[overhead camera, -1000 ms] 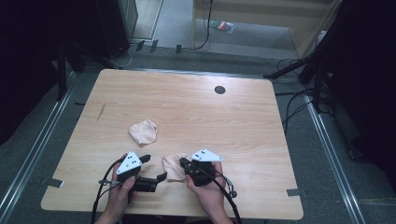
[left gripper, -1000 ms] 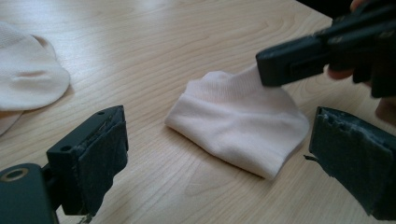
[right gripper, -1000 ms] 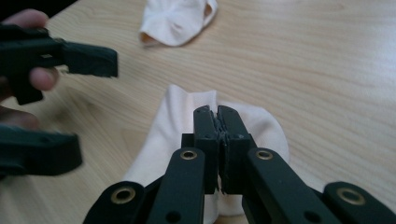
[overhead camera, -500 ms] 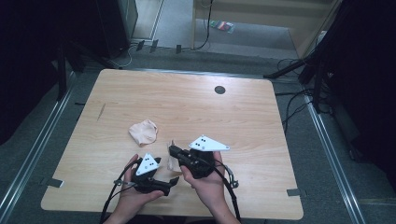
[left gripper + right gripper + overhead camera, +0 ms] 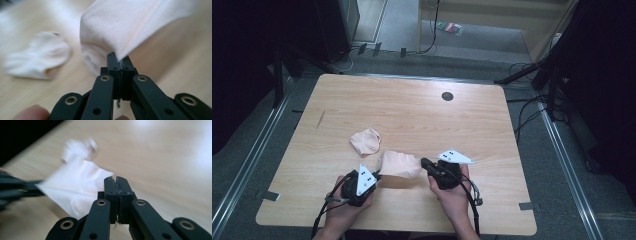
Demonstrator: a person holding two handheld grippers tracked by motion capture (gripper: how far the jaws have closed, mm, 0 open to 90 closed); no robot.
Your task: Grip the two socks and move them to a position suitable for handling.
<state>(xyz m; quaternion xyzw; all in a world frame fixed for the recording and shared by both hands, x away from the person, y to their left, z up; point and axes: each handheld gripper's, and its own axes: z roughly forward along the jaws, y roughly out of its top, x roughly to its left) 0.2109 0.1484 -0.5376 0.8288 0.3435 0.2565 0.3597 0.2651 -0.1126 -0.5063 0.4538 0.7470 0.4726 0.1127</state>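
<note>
Table of pale wood spans the high view, with both hands near its front edge. Held sock, pale pink, hangs stretched between the two grippers just above the wood, its long axis running left to right across the table. A second sock lies crumpled flat on the wood just behind and to the left, apart from the first. Left gripper has its jaws clenched on one end of the held sock, fabric bulging out above them. Right gripper has its jaws pressed together on the opposite corner, the cloth pulled taut toward the other claw
</note>
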